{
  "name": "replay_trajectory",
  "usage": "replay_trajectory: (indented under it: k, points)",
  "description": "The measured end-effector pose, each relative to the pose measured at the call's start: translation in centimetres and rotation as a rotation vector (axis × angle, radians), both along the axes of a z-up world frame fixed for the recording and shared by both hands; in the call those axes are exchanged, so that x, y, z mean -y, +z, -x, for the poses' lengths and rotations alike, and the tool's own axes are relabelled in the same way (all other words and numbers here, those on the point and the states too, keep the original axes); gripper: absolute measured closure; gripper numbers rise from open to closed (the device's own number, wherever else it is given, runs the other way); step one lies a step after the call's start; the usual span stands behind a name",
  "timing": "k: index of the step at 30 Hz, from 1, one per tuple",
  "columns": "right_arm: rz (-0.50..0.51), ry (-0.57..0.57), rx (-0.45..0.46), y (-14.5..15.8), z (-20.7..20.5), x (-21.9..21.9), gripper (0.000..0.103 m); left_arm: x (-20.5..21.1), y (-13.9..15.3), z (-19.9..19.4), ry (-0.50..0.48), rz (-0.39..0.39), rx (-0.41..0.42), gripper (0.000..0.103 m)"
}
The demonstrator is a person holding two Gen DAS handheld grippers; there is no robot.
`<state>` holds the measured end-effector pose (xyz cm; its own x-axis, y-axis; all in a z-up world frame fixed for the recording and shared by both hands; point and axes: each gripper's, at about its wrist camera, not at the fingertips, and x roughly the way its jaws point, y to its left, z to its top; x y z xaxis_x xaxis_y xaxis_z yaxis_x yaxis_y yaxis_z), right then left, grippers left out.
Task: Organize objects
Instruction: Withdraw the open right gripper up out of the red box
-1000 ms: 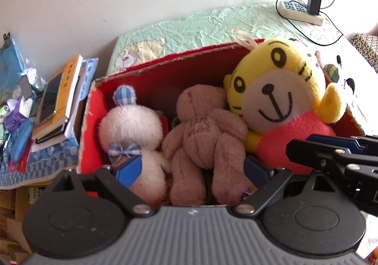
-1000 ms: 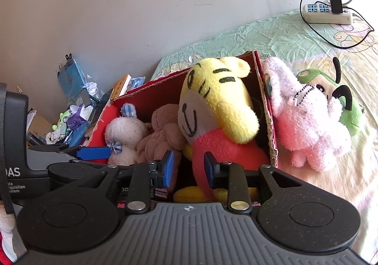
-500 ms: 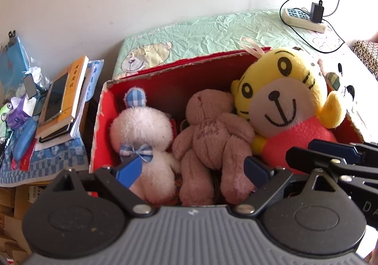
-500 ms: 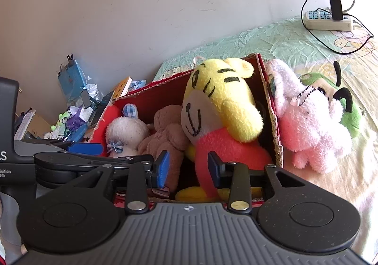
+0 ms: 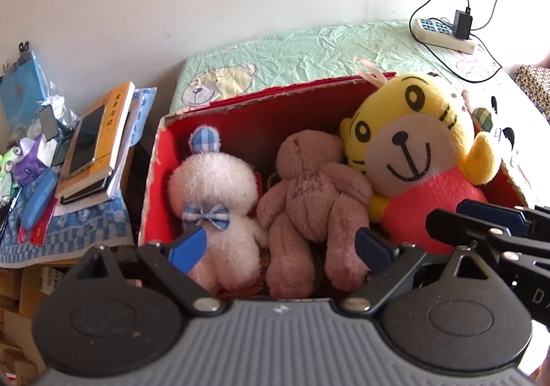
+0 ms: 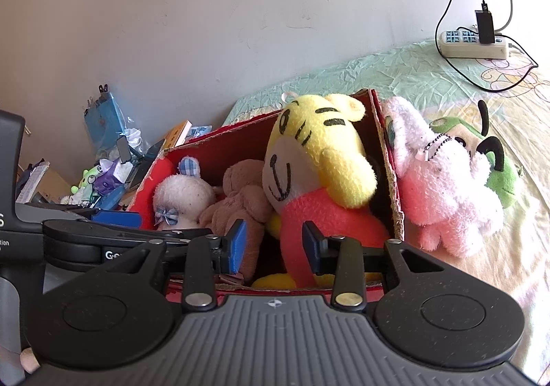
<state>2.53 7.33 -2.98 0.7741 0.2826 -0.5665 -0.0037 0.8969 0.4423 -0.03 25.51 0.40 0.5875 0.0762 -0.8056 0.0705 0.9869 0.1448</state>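
Red box [image 5: 156, 179] — three plush toys inside, perhaps two more outside.

Bedroom: quilted bed [image 5: 309, 45], plush toys [image 6: 443, 186]

Red box [image 5: 261, 100]: rough cardboard, frayed rim
Yellow tiger [image 5: 409, 149]: fuzzy plush cloth
Bedsheet [image 6: 378, 73]: crinkled matt cloth

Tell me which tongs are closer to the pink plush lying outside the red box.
Right. The right tongs sit open at the yellow tiger's leg, by the box wall the pink plush leans on. The left tongs hover open over the white and brown toys, farther away.
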Motion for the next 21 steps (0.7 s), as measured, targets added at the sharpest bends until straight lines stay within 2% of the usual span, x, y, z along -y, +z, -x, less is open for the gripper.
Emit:
replay_trajectory:
  k: [7, 21]
  points:
    - [-0.033, 0.061, -0.002, 0.1, -0.1, 0.7, 0.064, 0.4, 1.0, 0.8, 0.04, -0.012, 0.023, 0.007]
    - [-0.07, 0.239, 0.089, 2.3, 2.6, 4.5, 0.064, 4.1, 3.3, 3.7, 0.123, -0.012, 0.059, 0.007]
